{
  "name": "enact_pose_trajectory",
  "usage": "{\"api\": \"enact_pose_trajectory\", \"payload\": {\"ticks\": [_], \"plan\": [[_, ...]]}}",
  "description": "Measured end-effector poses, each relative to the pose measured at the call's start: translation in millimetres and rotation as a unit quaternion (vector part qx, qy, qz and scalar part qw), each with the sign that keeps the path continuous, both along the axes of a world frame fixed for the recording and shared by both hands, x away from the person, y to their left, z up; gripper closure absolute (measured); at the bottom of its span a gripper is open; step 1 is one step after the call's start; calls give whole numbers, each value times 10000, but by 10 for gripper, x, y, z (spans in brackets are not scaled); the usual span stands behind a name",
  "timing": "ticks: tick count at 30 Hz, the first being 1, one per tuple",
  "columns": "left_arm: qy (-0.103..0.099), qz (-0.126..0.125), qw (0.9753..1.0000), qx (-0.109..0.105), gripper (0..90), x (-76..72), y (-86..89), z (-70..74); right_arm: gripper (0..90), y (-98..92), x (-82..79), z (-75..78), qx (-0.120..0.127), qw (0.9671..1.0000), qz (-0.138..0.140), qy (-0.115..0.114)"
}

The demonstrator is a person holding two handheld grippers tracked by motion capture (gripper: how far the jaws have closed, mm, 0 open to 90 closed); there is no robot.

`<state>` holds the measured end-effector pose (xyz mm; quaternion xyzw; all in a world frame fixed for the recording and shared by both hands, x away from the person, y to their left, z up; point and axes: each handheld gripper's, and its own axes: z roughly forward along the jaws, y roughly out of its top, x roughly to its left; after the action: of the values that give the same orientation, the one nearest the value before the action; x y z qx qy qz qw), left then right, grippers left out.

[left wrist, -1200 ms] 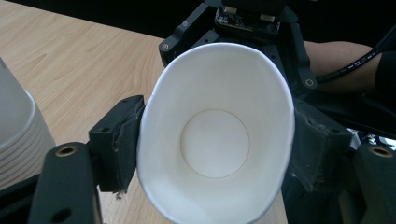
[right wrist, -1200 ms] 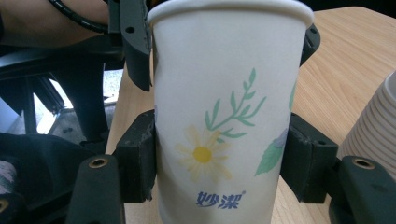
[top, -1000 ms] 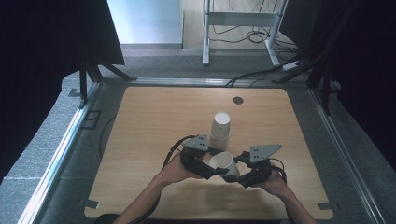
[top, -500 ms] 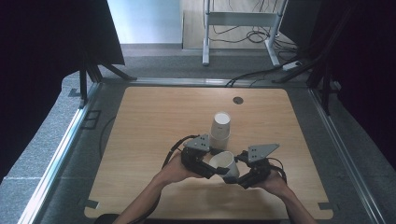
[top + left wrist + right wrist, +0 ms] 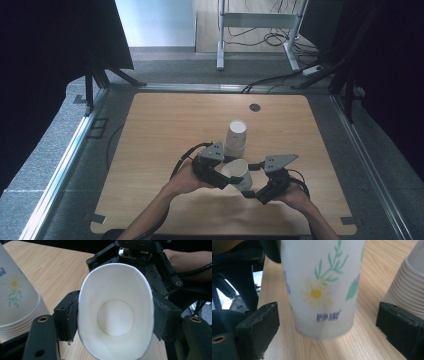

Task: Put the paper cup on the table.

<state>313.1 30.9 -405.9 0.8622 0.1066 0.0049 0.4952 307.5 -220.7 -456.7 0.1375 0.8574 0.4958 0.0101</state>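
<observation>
A white paper cup (image 5: 240, 171) with a flower print is tilted just above the table, and my left gripper (image 5: 230, 177) is shut on it. In the left gripper view the cup (image 5: 115, 290) faces me mouth first, squeezed into an oval between the two pads (image 5: 67, 316). My right gripper (image 5: 252, 190) is open. In the right gripper view its jaws stand wide apart on either side of the cup's base (image 5: 322, 285) without touching it. A stack of upside-down paper cups (image 5: 236, 134) stands just behind both grippers.
The stack of cups sits close on the left in the left gripper view (image 5: 17, 300) and on the right in the right gripper view (image 5: 409, 282). The wooden table (image 5: 165, 130) has a small round grommet (image 5: 255, 107) near its far edge.
</observation>
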Motion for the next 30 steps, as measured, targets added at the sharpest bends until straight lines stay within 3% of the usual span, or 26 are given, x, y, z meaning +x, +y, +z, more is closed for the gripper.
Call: {"api": "enact_pose_trajectory", "payload": {"ticks": [20,30], "plan": [[-204,454,9975,505,317,40,89,115,49,-206,-48,-91,-389,9983,-430,-52],[-265,754,9933,829,317,83,167,135,65,-277,-70,-118,-422,9975,-559,-69]]}}
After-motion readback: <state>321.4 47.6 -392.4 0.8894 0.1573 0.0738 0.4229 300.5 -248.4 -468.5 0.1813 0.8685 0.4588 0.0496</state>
